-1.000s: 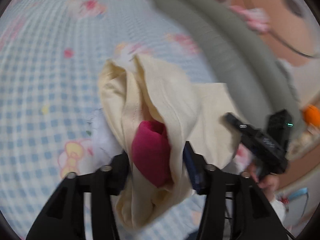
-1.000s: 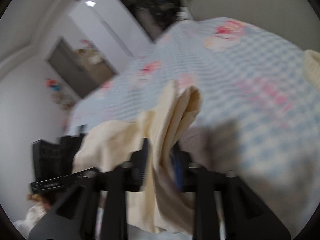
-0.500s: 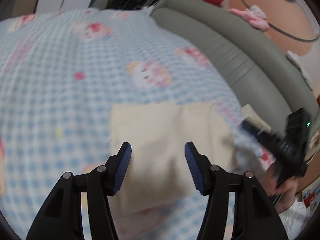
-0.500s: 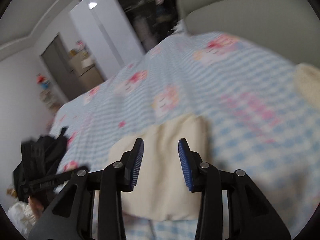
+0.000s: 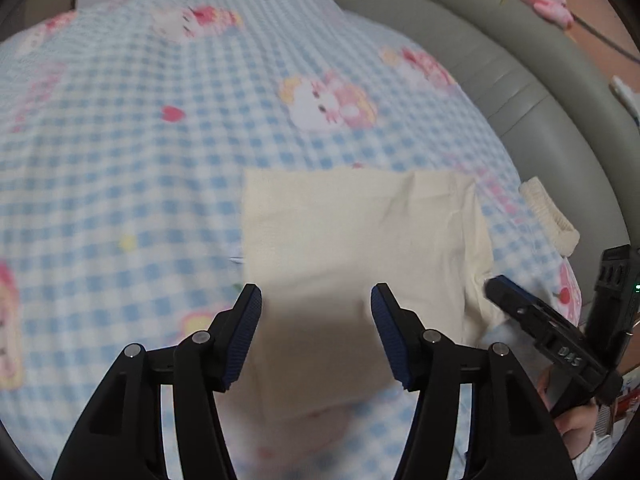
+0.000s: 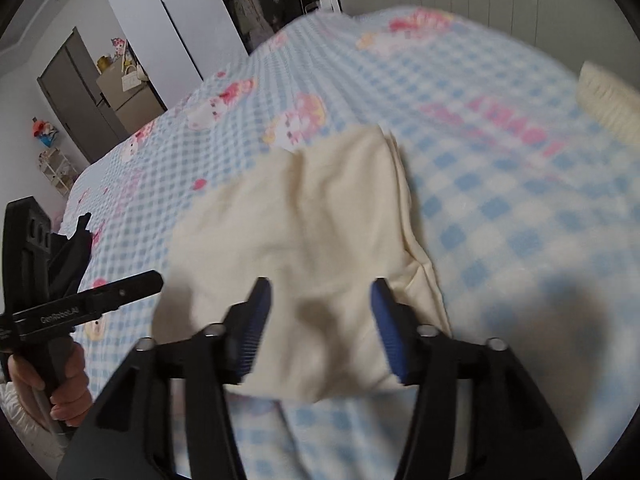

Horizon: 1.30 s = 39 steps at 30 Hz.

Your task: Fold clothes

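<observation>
Cream garment (image 5: 352, 232) released onto bedspread (image 5: 160, 160)

Both handheld grippers are matte black: the left gripper (image 5: 316, 300) and the right gripper (image 6: 320, 294) each carry two angular fingers with ribbed blue pads (image 5: 244, 332) and round silver screws. At the right-wrist view's lower left, one bears white "GenRobot.AI" lettering.

Blue checked bedsheet (image 5: 120, 168) with pink cartoon prints, grey padded headboard (image 5: 532, 92), possibly a cabinet (image 6: 128, 100) by the doorway
</observation>
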Tool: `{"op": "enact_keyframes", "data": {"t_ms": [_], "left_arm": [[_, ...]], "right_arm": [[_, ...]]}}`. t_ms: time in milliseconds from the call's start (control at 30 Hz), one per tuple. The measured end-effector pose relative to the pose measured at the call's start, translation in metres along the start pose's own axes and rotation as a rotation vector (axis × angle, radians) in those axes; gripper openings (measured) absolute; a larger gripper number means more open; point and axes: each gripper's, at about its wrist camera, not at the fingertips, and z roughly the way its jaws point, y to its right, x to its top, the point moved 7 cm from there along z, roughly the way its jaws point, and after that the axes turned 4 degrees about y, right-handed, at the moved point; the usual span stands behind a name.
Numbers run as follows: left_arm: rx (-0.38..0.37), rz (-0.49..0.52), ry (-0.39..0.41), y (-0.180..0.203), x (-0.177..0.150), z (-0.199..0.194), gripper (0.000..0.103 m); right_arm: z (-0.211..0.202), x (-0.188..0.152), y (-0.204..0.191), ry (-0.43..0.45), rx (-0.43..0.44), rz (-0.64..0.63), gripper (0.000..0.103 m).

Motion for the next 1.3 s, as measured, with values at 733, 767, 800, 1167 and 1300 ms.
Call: {"op": "enact_keyframes", "data": {"t_ms": [733, 767, 800, 1167, 1300], "left_arm": [[0.466, -0.06, 0.231, -0.185, -0.058, -0.228, 0.082], [0.468, -0.067, 0.229, -0.187, -0.066, -0.232, 0.082], [0.471, -0.075, 0.226, -0.188, -0.074, -0.237, 0.082], [0.49, -0.128, 0.186, -0.167, -0.158, -0.266, 0.082], [0.488, -0.136, 0.168, -0.15, -0.187, -0.277, 0.083]], "right_arm": [[-0.05, -0.053, -0.247, 0.023, 0.092, -0.273, 0.102], [-0.055, -0.057, -0.249, 0.021, 0.087, -0.276, 0.102], [-0.059, -0.062, -0.25, 0.015, 0.085, -0.279, 0.102], [-0.111, -0.132, -0.234, -0.031, 0.016, -0.267, 0.102], [-0.133, -0.161, -0.223, -0.038, -0.007, -0.281, 0.102]]}}
